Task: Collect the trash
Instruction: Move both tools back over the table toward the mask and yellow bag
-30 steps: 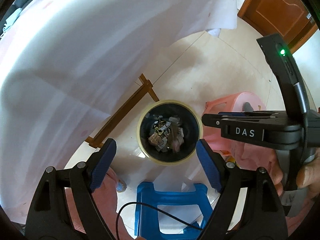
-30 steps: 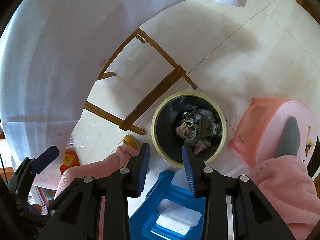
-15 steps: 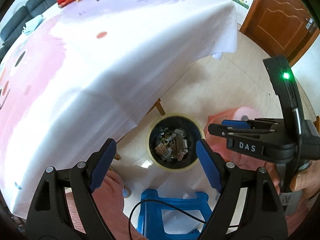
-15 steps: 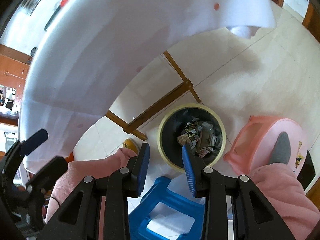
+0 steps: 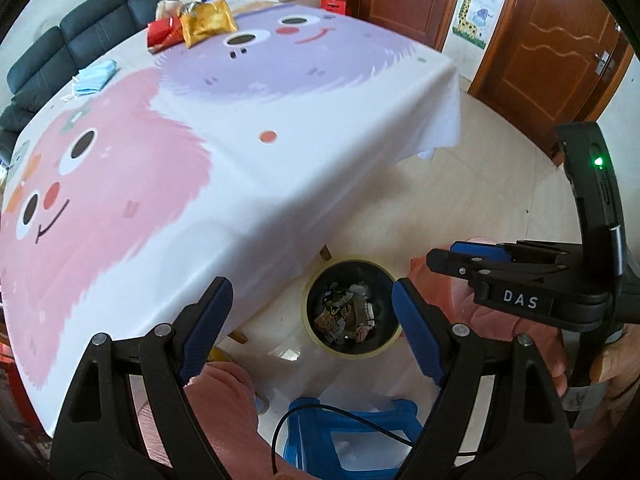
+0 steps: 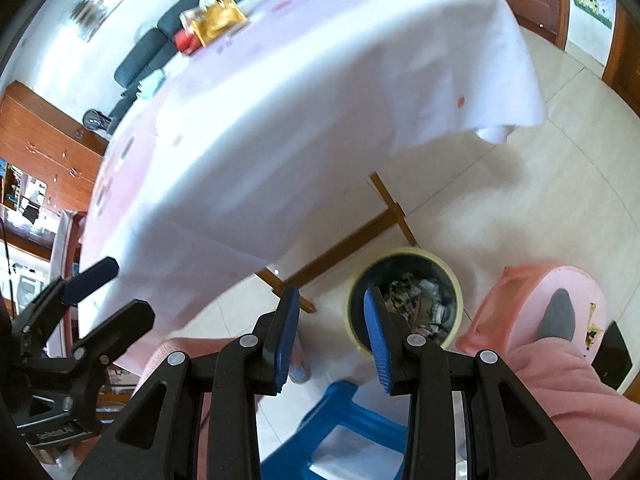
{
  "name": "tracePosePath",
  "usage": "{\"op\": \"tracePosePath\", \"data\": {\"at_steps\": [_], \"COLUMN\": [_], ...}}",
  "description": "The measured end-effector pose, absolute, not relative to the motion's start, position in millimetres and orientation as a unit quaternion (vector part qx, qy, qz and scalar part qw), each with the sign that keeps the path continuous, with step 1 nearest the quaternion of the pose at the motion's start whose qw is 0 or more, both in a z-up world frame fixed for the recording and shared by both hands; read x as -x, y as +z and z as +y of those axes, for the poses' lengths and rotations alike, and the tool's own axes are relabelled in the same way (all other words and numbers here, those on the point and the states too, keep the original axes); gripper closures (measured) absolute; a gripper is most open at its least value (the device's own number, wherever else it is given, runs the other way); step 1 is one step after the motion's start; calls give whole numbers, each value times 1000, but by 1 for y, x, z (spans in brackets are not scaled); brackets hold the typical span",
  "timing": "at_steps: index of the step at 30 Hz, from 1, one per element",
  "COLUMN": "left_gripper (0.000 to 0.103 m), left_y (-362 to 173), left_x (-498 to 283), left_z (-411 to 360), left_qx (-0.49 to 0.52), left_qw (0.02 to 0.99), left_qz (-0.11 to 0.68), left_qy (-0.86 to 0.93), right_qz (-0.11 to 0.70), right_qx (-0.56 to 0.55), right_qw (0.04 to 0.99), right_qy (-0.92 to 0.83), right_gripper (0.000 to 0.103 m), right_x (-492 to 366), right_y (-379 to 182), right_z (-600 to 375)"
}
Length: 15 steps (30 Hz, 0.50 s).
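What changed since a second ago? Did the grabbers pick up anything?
Both grabbers rose away from the trash bin, so the tabletop with the snack wrappers came into view. Left gripper and right gripper stayed open and empty. The bin and stools didn't move.

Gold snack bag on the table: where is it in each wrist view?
Left wrist: gold snack bag upper left, on the far end of the tablecloth beside a red wrapper.
Right wrist: upper left, same far end.
Shared landmark: the trash bin on the floor.

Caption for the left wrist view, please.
Open left gripper above a floor bin of trash, snack wrappers on the table's cartoon cloth.
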<state>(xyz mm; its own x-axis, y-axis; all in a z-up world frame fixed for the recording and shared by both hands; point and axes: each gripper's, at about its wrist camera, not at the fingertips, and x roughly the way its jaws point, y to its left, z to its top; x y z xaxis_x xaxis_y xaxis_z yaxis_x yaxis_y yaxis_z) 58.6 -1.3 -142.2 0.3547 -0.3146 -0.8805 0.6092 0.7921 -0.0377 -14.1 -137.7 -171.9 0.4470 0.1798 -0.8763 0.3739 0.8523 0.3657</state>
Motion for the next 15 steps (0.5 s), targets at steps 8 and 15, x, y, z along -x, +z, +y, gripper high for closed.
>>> {"op": "tracePosePath", "data": {"at_steps": [8,15], "left_gripper": [23,23], "left_y": [-113,-88], "left_x": [-61,-84], "left_z": [14,35], "left_qx": [-143,-111], "left_qw": [824,834], "left_qz": [463,461], "left_qy": [-295,-281], "right_qz": [501,489], "right_qx": [-274,-243], "right_qw": [819,836], "right_qy": [-58,-47], "right_gripper": [69,68], "right_x": [7,-28], "right_y": [-129,-90], "right_z": [-125,-116]}}
